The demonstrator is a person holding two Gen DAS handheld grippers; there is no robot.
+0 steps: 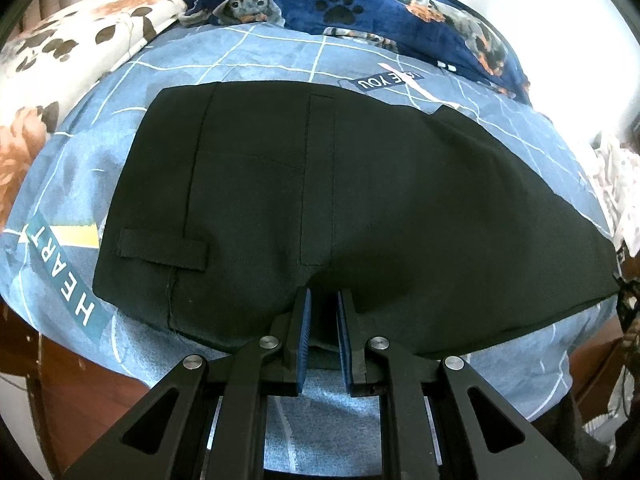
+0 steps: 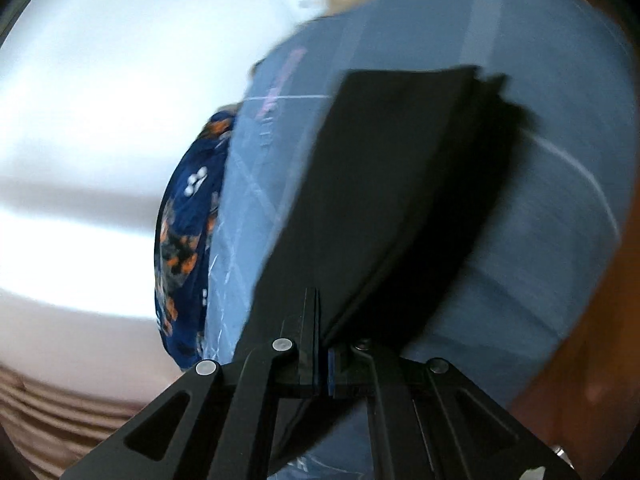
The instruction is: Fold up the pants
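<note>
Black pants [image 1: 340,200] lie flat on a blue patterned bedsheet [image 1: 248,60], waistband end to the left with a belt loop and pocket seams showing. My left gripper [image 1: 323,300] is open, its blue pads either side of the near edge of the pants, gripping nothing. In the blurred right wrist view my right gripper [image 2: 322,320] is shut on the black pants [image 2: 384,184], holding a fold of the cloth lifted above the sheet [image 2: 540,240].
A navy dog-print blanket [image 1: 400,4] lies along the far side of the bed and shows in the right wrist view [image 2: 184,240]. A cream paw-print blanket [image 1: 72,52] lies at the far left. The bed's near edge drops to a brown floor [image 1: 80,384].
</note>
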